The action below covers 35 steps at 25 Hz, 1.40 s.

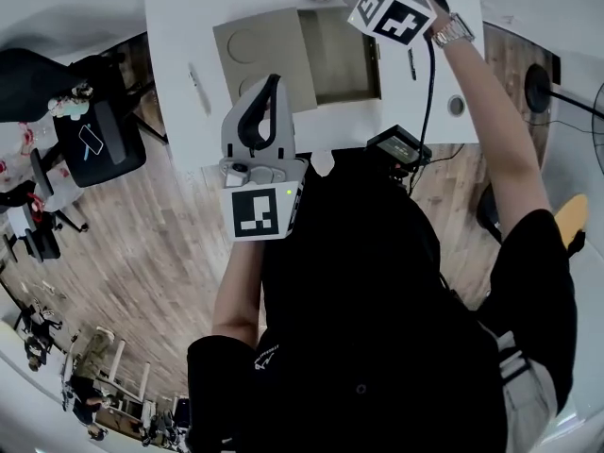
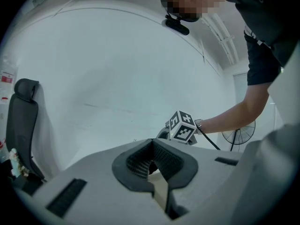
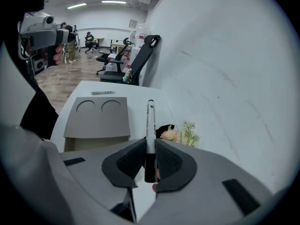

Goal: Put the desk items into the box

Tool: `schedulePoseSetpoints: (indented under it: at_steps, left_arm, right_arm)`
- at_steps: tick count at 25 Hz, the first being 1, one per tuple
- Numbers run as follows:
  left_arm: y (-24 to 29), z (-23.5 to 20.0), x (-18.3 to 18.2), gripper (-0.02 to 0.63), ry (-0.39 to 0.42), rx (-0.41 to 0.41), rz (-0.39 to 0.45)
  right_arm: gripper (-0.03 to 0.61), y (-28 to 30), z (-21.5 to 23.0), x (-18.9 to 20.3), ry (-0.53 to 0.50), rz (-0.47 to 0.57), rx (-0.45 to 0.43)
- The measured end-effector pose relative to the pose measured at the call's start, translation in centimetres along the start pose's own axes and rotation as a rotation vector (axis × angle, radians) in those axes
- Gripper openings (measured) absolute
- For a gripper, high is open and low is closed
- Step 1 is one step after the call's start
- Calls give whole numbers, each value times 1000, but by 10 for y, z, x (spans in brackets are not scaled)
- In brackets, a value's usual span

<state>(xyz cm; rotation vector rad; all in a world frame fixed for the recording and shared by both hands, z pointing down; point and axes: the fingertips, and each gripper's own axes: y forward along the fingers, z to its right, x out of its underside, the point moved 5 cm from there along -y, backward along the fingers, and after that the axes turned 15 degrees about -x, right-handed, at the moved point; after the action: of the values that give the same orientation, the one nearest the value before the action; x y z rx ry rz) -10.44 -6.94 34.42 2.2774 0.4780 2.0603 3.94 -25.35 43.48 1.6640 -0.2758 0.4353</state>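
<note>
My left claw (image 2: 151,143) and right claw (image 3: 150,144) are pale grey, black-padded; my shirt (image 1: 377,300) is black, my watch (image 1: 451,31) metal.

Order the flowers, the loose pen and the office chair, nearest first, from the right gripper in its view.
1. Flowers, just beyond the jaws, right side.
2. Pen, on the table's far end.
3. Office chair, behind the table.
</note>
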Motion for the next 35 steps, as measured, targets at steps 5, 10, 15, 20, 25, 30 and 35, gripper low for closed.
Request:
schedulePoseSetpoints:
  at_steps: [5, 10, 15, 20, 25, 30, 35]
  left_arm:
    - [-10, -3, 1, 8, 14, 49, 9]
    - [-19, -2, 1, 8, 30, 83, 6]
    - [-25, -7, -2, 8, 38, 91, 17]
    - [-29, -12, -6, 8, 46, 99, 28]
    - [-33, -12, -12, 8, 48, 103, 43]
    - [-32, -12, -19, 8, 47, 109, 55]
    - [-32, -8, -23, 8, 57, 126, 65]
  right_arm:
    - [63, -19, -18, -8, 35, 29, 55]
    - [63, -37, -35, -8, 74, 54, 99]
    - [63, -56, -50, -10, 138, 104, 156]
    - [63, -79, -64, -17, 207, 177, 204]
    - [63, -108, -78, -22, 255, 232, 269]
    - [63, -130, -94, -24, 313, 296, 320]
    - [63, -149, -111, -19, 387, 357, 366]
